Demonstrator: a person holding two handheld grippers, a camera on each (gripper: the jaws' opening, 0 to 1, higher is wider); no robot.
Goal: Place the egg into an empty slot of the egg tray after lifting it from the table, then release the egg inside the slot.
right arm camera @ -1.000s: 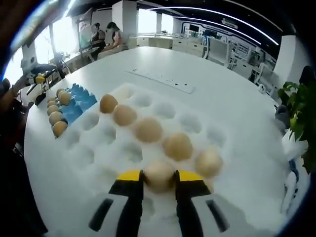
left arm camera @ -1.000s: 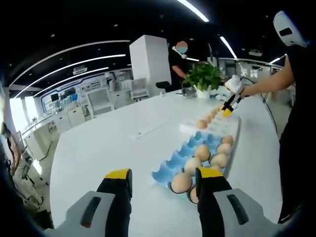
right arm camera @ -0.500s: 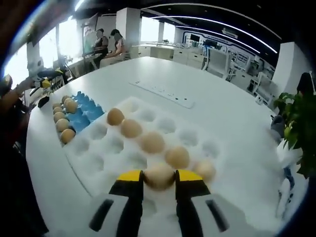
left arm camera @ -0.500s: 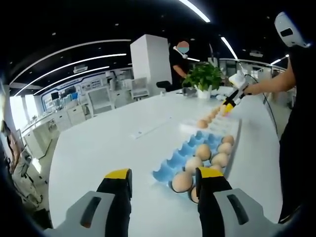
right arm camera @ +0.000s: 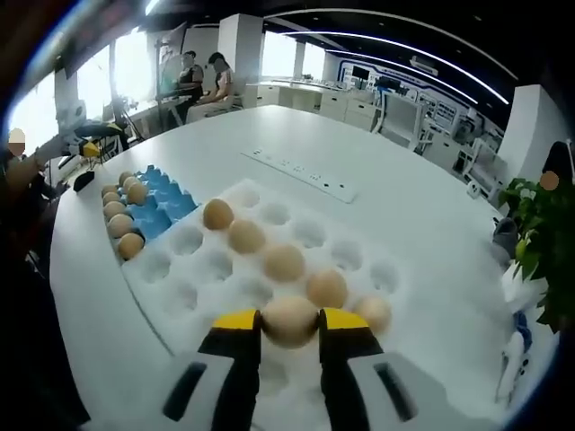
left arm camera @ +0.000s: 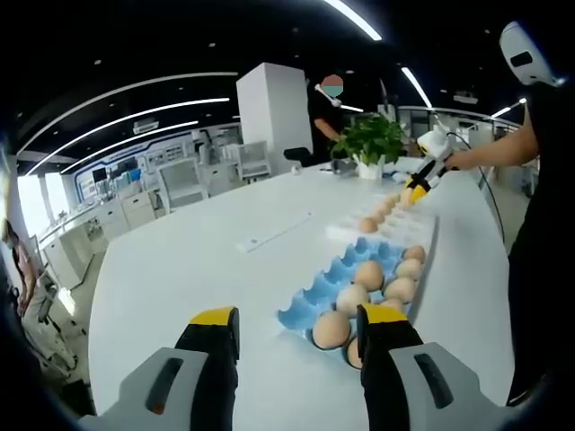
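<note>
Two trays lie end to end on the white table (right arm camera: 422,193). At the left of the right gripper view sits the blue tray (right arm camera: 157,205), with eggs along its near edge; beside it to the right is the white tray (right arm camera: 310,235), carrying a diagonal row of five eggs (right arm camera: 284,262) and many empty slots on both sides of that row. Further right, at the table's edge, stands a plant (right arm camera: 542,235).

The right gripper (right arm camera: 289,325) has its yellow-tipped jaws clamped on the egg (right arm camera: 289,321), one on each flank, holding it above the white tray's near edge. The egg looks nearly round from here, so its long axis cannot be told. The empty slots lie just ahead of and below the egg, to either side of the row, so the coming move is, I judge, a short drop forward, and this hand is much the nearer.

The left gripper (left arm camera: 297,334) hangs with jaws spread and nothing between them, over the blue tray's near end, well apart from the white tray.
</note>
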